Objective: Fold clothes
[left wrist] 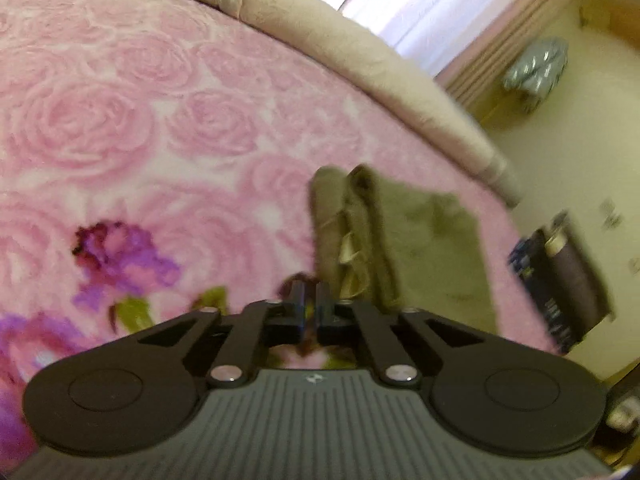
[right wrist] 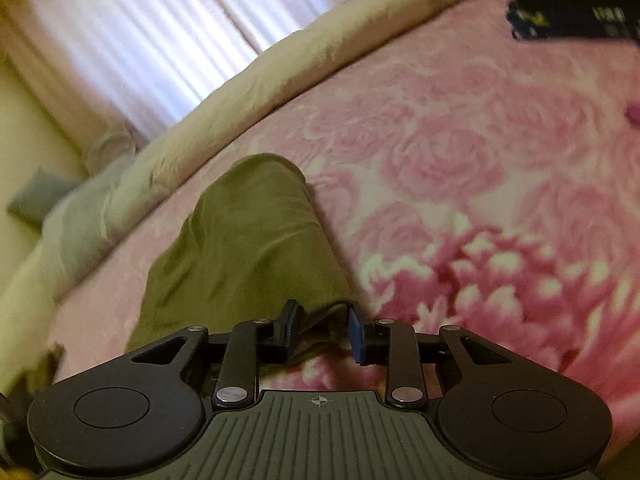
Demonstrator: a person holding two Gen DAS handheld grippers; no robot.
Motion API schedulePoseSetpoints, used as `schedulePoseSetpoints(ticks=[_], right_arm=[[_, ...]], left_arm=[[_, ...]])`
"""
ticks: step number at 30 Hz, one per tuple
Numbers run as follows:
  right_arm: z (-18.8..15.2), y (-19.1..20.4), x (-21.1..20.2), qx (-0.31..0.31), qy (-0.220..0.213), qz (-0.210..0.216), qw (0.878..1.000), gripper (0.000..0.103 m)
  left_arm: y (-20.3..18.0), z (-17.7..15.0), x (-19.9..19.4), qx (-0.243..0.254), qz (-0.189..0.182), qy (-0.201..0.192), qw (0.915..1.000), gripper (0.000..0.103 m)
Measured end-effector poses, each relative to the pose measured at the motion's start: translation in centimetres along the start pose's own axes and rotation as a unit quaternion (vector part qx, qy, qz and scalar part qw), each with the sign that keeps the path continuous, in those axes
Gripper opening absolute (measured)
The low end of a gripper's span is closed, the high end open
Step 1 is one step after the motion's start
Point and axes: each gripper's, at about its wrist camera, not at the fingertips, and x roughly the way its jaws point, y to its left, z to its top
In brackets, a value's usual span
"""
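Olive-green garment (left wrist: 404, 240) is seen lying folded on the pink rose-patterned blanket (left wrist: 132, 120) of the bed, close to the bed's edge; in the left wrist view its layered fold edges are stacked along its left side, with a paler lining showing between the layers. In the right wrist view the same garment (right wrist: 248, 240) is seen as a long folded strip running away from the camera, its far end rounded. Left hand-held gripper (left wrist: 309, 308) is held with fingers nearly together, only a thin gap between them; whether any cloth is pinched cannot be told, as the garment's near corner sits just beside the fingertips. Right hand-held gripper (right wrist: 324, 332) is held partly open, with the near end of the garment lying between the fingers and the blue pad (right wrist: 356, 336) of one finger exposed; no firm clamp is seen. A beige quilt roll (left wrist: 360, 60) is laid along the far edge of the blanket. A bright curtain (right wrist: 140, 28) is seen behind it. A dark box (left wrist: 560, 280) is seen past the bed edge in the left view. Both views are blurred.
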Motion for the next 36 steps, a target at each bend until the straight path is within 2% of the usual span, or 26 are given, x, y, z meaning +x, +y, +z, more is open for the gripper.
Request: schedulePoseSetpoints(ticks=[2, 3, 5, 8, 10, 11, 12, 14, 16, 17, 18, 21, 24, 27, 29, 31, 33, 34, 36], right_arm=[[0.0, -0.3, -0.6, 0.005, -0.006, -0.003, 1.0, 0.03], [0.0, -0.4, -1.0, 0.009, -0.01, -0.005, 1.0, 0.03], [0.1, -0.6, -1.5, 0.012, -0.018, -0.008, 1.0, 0.03], [0.4, -0.7, -1.6, 0.017, -0.018, -0.01, 1.0, 0.032], [0.5, -1.0, -1.2, 0.03, -0.014, -0.01, 0.999, 0.049], [0.6, -1.1, -1.0, 0.036, -0.015, -0.006, 0.999, 0.063], [0.6, -1.2, -0.8, 0.043, -0.015, -0.002, 0.999, 0.063], [0.6, -1.2, -0.4, 0.045, -0.012, 0.007, 0.999, 0.062], [0.5, -1.0, 0.2, 0.043, -0.007, 0.014, 0.999, 0.039], [0.5, -0.8, 0.4, 0.039, -0.006, 0.016, 0.999, 0.035], [0.4, -0.7, 0.8, 0.035, -0.004, 0.015, 0.999, 0.035], [0.3, -0.3, 1.6, 0.026, 0.0, 0.007, 1.0, 0.036], [0.4, 0.2, 0.6, 0.006, -0.015, -0.009, 1.0, 0.036], [0.5, 0.8, -0.3, -0.014, -0.03, -0.025, 0.999, 0.036], [0.5, 1.4, -1.5, -0.042, -0.058, -0.036, 0.997, 0.036], [0.4, 2.1, -1.7, -0.073, -0.063, -0.026, 0.995, 0.036], [0.2, 2.6, -1.5, -0.093, -0.056, -0.017, 0.994, 0.036], [0.0, 2.7, -1.6, -0.093, -0.05, -0.019, 0.994, 0.036], [-0.2, 2.7, -1.7, -0.093, -0.037, -0.022, 0.995, 0.036]], left_arm=[[-0.5, 0.6, -0.6, -0.024, -0.03, 0.0, 0.9993, 0.031], [-0.7, 0.9, -0.7, -0.034, -0.043, 0.003, 0.9985, 0.033], [-1.2, 1.3, -0.4, -0.035, -0.057, 0.016, 0.9976, 0.034], [-2.0, 1.5, 1.0, -0.012, -0.047, 0.042, 0.9979, 0.034], [-2.4, 1.3, 1.9, -0.001, -0.046, 0.055, 0.9974, 0.03], [-2.5, 1.2, 2.3, 0.005, -0.046, 0.058, 0.9972, 0.015], [-2.7, 1.0, 2.3, 0.014, -0.044, 0.055, 0.9974, 0.011], [-3.0, 0.7, 1.9, 0.039, -0.04, 0.034, 0.9979, 0.009], [-3.2, 0.3, 0.8, 0.058, -0.041, 0.002, 0.9975, 0.009], [-3.0, 0.2, 0.4, 0.061, -0.038, -0.009, 0.9973, 0.009], [-2.8, -0.1, 0.2, 0.062, -0.032, -0.015, 0.9974, 0.009], [-1.7, -1.0, 1.2, 0.054, -0.007, 0.004, 0.9985, 0.011], [-2.1, -0.9, 1.1, 0.057, 0.004, -0.002, 0.9984, 0.022], [-3.0, -0.1, -0.2, 0.057, -0.003, -0.025, 0.9981, 0.019], [-3.7, 0.2, -0.9, 0.072, -0.012, -0.038, 0.9966, 0.018], [-4.5, 0.2, -0.3, 0.098, -0.01, -0.018, 0.995, 0.018], [-4.9, -0.6, 1.6, 0.123, 0.023, 0.017, 0.9919, 0.019], [-4.9, -0.9, 2.3, 0.127, 0.039, 0.028, 0.9907, 0.024], [-4.8, -1.1, 1.7, 0.101, 0.038, 0.027, 0.9938, 0.022]])
